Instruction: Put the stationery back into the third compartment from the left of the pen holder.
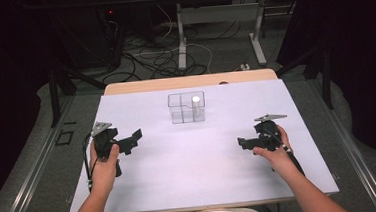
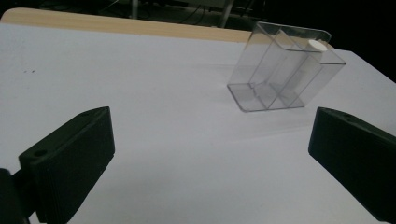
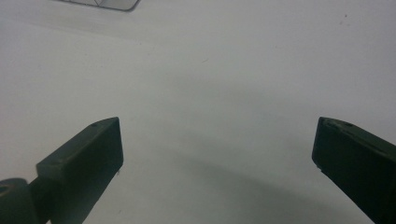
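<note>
Two grippers we are holding low over the white counter (image 1: 181,176), left gripper (image 1: 134,138) and right gripper (image 1: 243,143) both standing jaws wide, gripping nothing, clear divided box (image 1: 186,107) with white cylinder (image 1: 196,105) sitting mid-counter, well apart from both.

On the white table (image 1: 195,170) one obstacle stands: a clear box (image 1: 186,107) at twelve o'clock, holding a white cylinder (image 1: 196,105) in its right compartment. Between the left gripper (image 1: 134,140) at nine o'clock and the right gripper (image 1: 243,143) at three o'clock, both with jaws wide apart, the surface lies bare toward six o'clock.
</note>
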